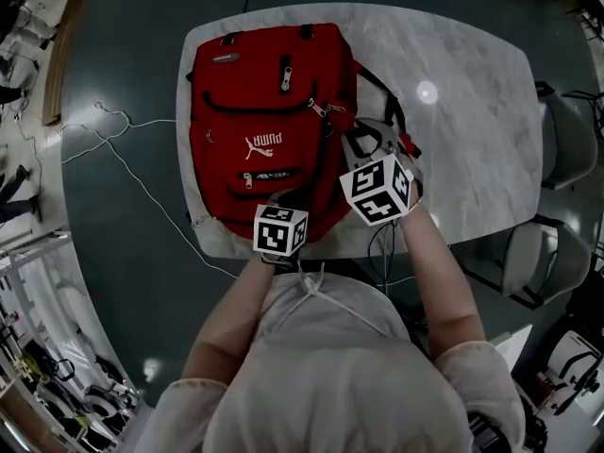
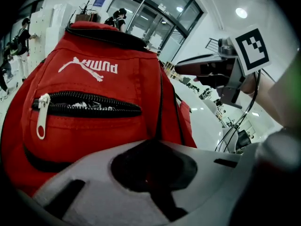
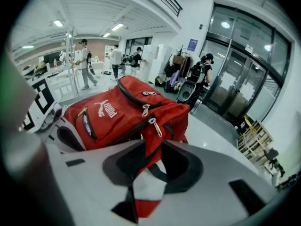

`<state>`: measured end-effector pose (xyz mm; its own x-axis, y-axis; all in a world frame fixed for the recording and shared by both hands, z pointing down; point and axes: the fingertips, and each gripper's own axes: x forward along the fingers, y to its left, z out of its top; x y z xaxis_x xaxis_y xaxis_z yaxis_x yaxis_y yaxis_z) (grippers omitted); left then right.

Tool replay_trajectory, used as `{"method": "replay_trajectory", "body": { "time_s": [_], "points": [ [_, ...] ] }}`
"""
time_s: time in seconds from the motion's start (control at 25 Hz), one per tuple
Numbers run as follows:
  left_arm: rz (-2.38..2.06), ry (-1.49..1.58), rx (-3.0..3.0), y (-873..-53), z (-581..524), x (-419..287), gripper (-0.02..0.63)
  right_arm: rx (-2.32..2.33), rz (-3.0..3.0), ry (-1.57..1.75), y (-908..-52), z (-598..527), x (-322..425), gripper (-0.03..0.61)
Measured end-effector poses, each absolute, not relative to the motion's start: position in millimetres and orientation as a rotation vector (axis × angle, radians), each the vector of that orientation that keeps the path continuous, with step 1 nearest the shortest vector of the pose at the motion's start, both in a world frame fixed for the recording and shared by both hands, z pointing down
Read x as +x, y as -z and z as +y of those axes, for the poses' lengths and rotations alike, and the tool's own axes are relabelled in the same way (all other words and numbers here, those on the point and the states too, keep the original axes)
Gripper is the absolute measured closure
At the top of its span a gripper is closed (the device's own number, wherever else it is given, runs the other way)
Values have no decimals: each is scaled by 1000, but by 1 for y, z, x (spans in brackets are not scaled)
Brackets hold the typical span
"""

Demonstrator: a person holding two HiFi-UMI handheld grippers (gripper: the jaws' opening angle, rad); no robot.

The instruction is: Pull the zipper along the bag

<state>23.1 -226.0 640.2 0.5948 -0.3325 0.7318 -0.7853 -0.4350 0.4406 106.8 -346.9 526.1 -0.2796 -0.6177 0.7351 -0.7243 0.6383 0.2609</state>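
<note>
A red backpack (image 1: 264, 111) lies flat on the marble table (image 1: 472, 111), front side up. My left gripper (image 1: 283, 199) is at its near bottom edge, jaws shut on the bag's fabric (image 2: 94, 93). The front pocket's zip stands partly open, its silver pull (image 2: 42, 119) at the left end. My right gripper (image 1: 370, 138) is at the bag's right side, open, with red fabric and a black strap (image 3: 157, 171) showing in the gap. The main compartment's zipper pulls (image 1: 321, 109) lie just ahead of it; one pull (image 3: 155, 126) hangs on the bag (image 3: 117, 117).
Two grey chairs (image 1: 566, 140) (image 1: 528, 258) stand off the table's right side. A white cable (image 1: 123, 159) runs over the dark floor at left. Several people stand far behind the bag in the gripper views.
</note>
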Motion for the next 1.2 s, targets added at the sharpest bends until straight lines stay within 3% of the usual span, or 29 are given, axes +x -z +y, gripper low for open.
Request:
{"method": "replay_trajectory", "body": {
  "time_s": [0.08, 0.24, 0.52, 0.92, 1.2],
  "points": [
    [-929, -687, 2060, -628, -229, 23, 595, 1073, -2010, -215, -522, -333, 106, 524],
    [-1029, -592, 2148, -591, -237, 22, 595, 1146, -2071, -310, -507, -307, 102, 545],
    [-1158, -431, 2285, -510, -252, 20, 595, 1330, -2191, -449, -469, -278, 108, 552],
    [-1322, -179, 2532, -372, -256, 19, 595, 1510, -2395, -286, -387, -258, 108, 552],
    [-1375, -71, 2639, -326, -247, 16, 595, 1585, -2497, -164, -349, -251, 112, 552]
  ]
}}
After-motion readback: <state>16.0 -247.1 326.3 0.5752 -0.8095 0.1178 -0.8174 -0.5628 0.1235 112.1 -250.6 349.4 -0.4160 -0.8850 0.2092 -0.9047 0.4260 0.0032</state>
